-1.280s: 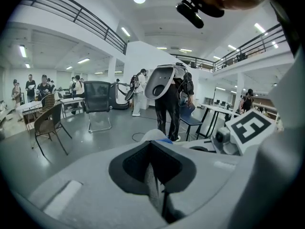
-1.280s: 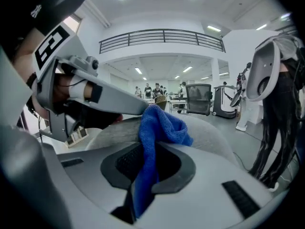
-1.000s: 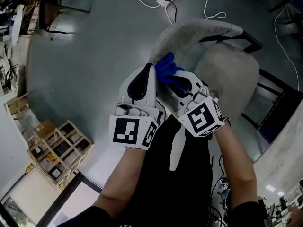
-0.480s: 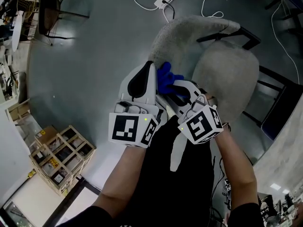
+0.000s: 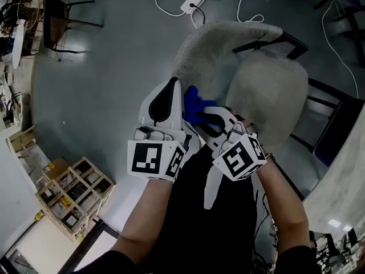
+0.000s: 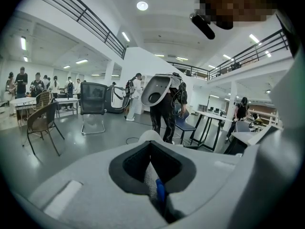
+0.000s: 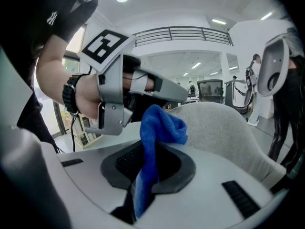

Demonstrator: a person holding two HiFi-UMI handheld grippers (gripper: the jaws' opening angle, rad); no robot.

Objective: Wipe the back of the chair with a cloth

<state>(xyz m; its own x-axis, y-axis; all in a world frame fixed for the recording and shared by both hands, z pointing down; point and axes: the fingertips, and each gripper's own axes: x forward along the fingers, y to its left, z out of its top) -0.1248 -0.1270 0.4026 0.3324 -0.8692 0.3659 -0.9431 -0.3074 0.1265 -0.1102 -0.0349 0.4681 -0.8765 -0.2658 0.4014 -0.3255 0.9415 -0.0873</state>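
Bright ceiling lights [image 6: 141,5] overhead, sharp frames, fisheye warping at edges.

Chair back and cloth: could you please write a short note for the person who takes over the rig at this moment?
Right gripper: shut on the blue cloth, which bunches up above its jaws.
Left gripper: jaws close together, right beside the cloth; blue and pale fabric show in the slit, so any grip is unclear.
Chair back: just ahead of both grippers, at its lower left end.
Done: cloth in hand, brought to the chair.
Left: wipe the back; no sign shows how much is wiped.
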